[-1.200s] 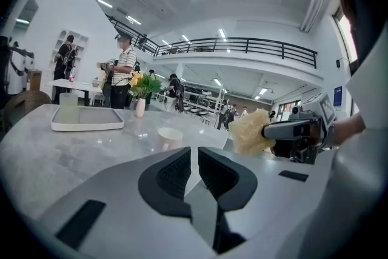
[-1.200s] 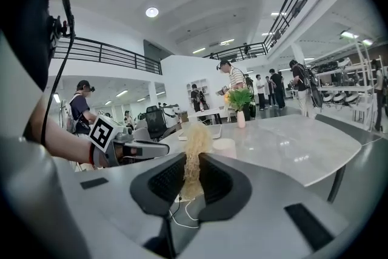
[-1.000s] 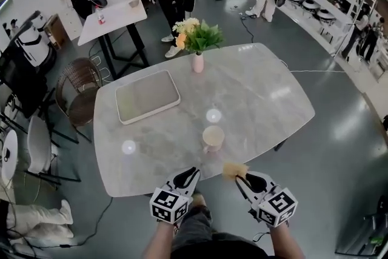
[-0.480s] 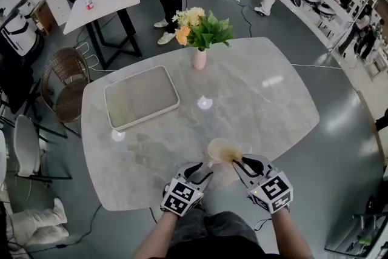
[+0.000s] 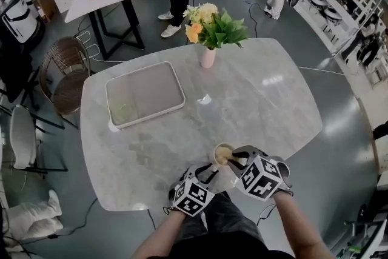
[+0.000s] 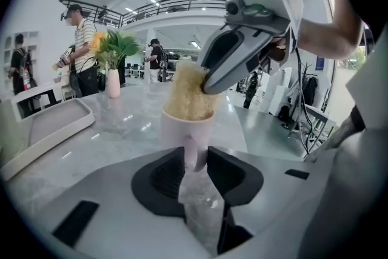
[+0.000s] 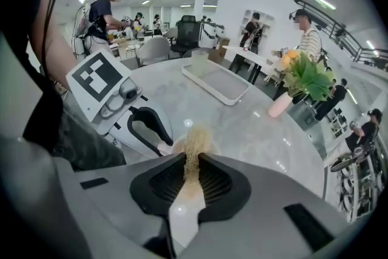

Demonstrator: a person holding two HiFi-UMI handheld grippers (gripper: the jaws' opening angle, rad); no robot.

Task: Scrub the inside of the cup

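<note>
The scrubbing step is in hand. The pale pink ceramic cup (image 5: 216, 150) stands upright at the near edge of the grey marble-look desk (image 5: 260, 100), a little right of that edge's middle. The left gripper (image 5: 209, 174) has its jaws closing on the cup's handle, which sits between the pads and looks touched on both sides, so the cup is steadied from the near side. The right gripper (image 5: 235, 159) comes in over the rim with its jaws pinched tight on a tan fibrous scrubbing pad (image 6: 187, 91), whose loose end is pushed down into the mouth of the cup.

Judging from this, the next move calls for a firm hold on the handle first, then working the pad round the inner wall and down to the bottom. The right jaws must not knock the rim, as the cup is close to the desk edge and could tip or slide off.

Counted: one cup, one scrubbing pad and two grippers. There is also one grey rectangular tray with a white rim (image 5: 148, 93) towards the far left corner, and one pink vase of yellow and orange flowers (image 5: 208, 57) at the middle of the far edge.
</note>
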